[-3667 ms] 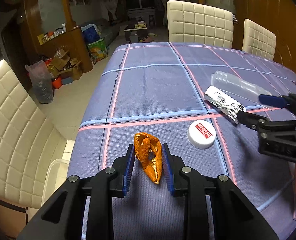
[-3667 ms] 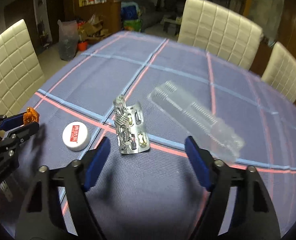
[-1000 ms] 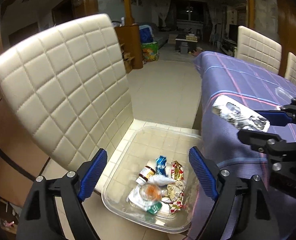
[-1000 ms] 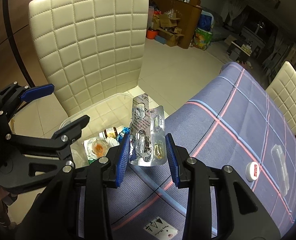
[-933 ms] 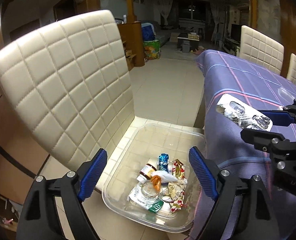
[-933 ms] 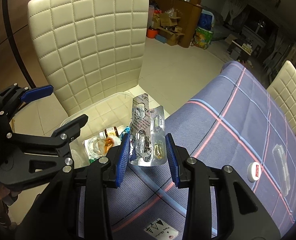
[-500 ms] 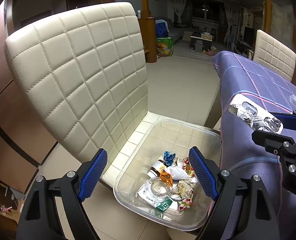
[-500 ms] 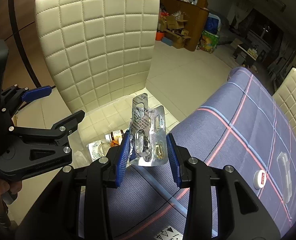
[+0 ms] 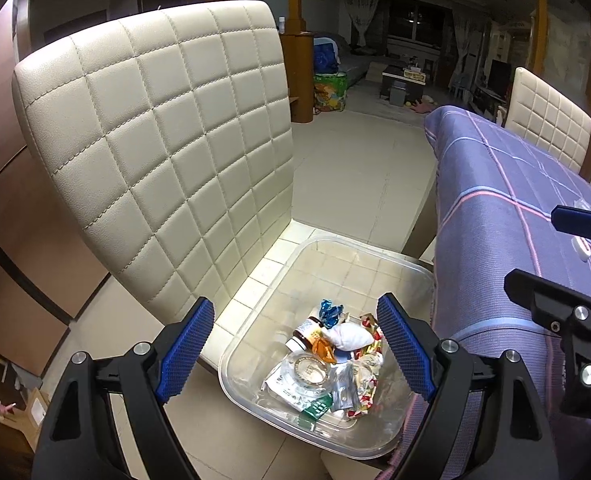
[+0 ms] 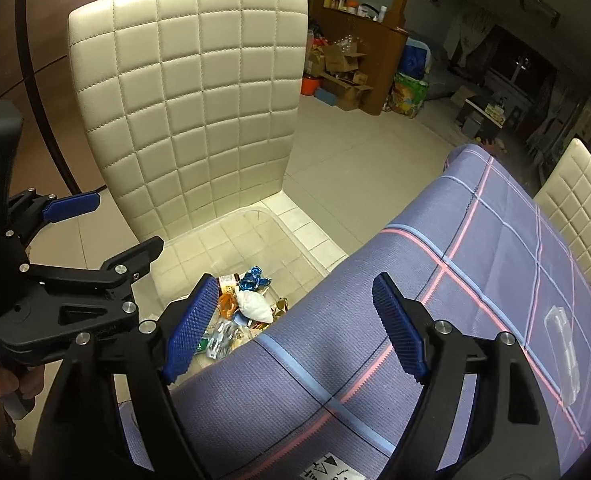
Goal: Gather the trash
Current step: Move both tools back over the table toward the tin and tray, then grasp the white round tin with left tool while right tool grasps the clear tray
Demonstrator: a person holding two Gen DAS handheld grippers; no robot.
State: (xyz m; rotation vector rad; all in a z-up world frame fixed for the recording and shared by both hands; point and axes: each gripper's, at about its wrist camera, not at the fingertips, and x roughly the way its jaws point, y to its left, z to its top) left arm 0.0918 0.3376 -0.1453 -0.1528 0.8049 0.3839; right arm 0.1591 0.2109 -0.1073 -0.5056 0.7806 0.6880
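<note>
dim dining room, cream chair (image 9: 167,168) | we see clear bin (image 9: 255,344) on its seat | blister pack (image 10: 222,336) in bin among trash | right gripper (image 10: 295,322) jaws just opened, empty, over bin edge | left gripper (image 9: 295,350) wide apart, empty, above bin

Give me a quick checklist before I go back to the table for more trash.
1. Right tool empty, jaws just opened: ok.
2. Left tool open, empty: ok.
3. Blister pack in the bin: ok, lying among the wrappers.
4. Bin has room: ok, trash covers only part of the bottom.
5. Trash left on the table: not ok, clear tray and white cap remain.
</note>
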